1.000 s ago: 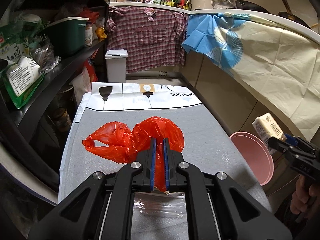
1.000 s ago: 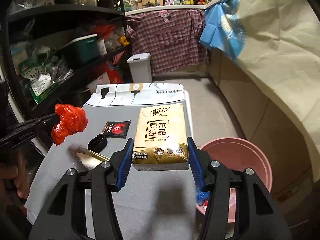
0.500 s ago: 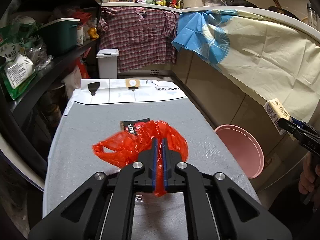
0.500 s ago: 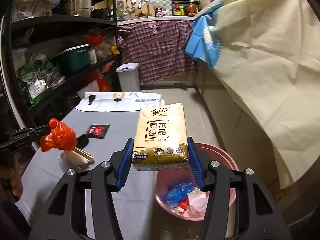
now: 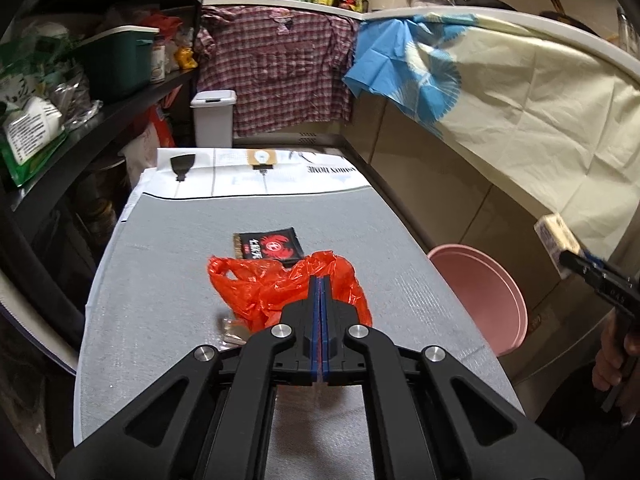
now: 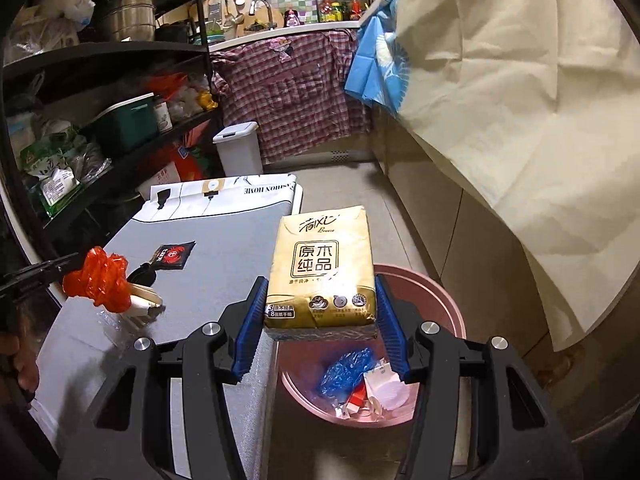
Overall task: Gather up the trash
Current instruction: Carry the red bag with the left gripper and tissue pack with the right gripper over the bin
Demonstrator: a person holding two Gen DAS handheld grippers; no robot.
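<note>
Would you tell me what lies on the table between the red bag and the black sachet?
In the right wrist view, a black spoon lies between red bag and black sachet.

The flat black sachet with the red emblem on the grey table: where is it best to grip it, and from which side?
The flat black sachet with the red emblem lies flush on the grey table, so probably pinch one thin edge from above. Its far edge looks best, because the orange plastic bag crowds the near corner.
</note>
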